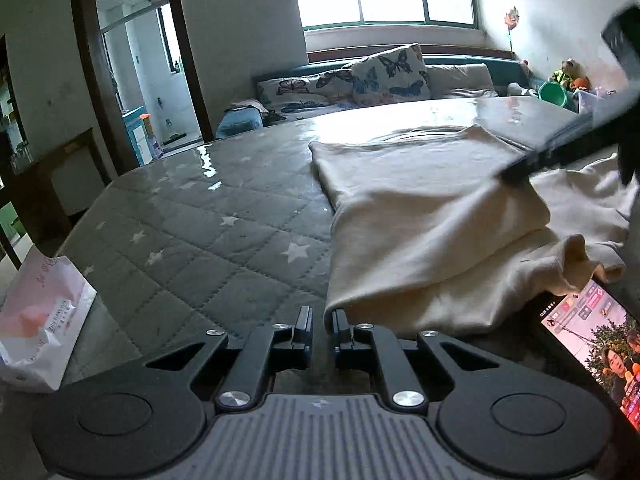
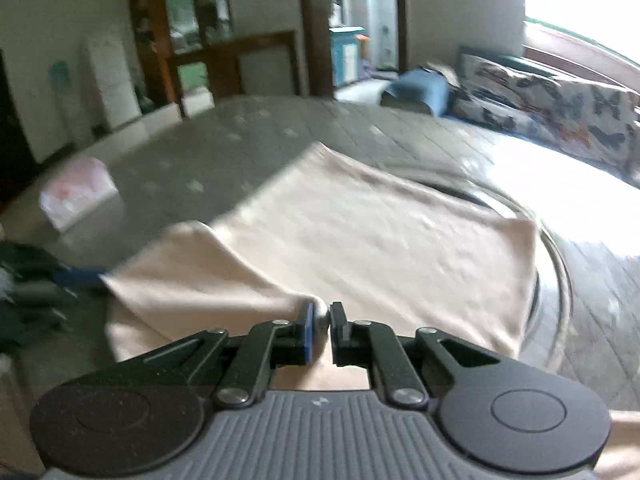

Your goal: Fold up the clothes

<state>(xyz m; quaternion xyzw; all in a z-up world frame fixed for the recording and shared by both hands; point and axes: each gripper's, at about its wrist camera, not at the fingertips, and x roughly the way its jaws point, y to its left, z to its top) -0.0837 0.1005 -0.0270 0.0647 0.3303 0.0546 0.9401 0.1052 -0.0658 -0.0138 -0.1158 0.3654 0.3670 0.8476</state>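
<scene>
1. Cream garment (image 1: 420,216) lies on the grey star-quilted table cover (image 1: 192,216), partly folded, with one layer doubled over the rest.
2. Your left gripper (image 1: 322,322) sits low at the garment's near-left corner. Its jaws are nearly together with a narrow gap, and from the left wrist view you cannot tell whether any cloth is pinched; the hem lies just beside the right-hand finger.
3. Your right gripper (image 2: 324,316) shows a small roll of cream cloth between its pads, so it is clamped on the garment's edge. Only the right wrist view shows this grip.
4. In the left wrist view your right gripper (image 1: 532,160) appears as a dark blurred shape over the garment's far-right part, with cloth hanging from it.
5. In the right wrist view, blurred, your left gripper (image 2: 76,278) shows as a blue-tipped finger at the garment's left corner.
6. Only the left wrist view shows a phone (image 1: 592,340) with a lit screen just beside the garment's near-right edge.
7. Both views show a white and pink plastic bag (image 1: 40,320) well apart from the garment, at the cover's edge.
</scene>
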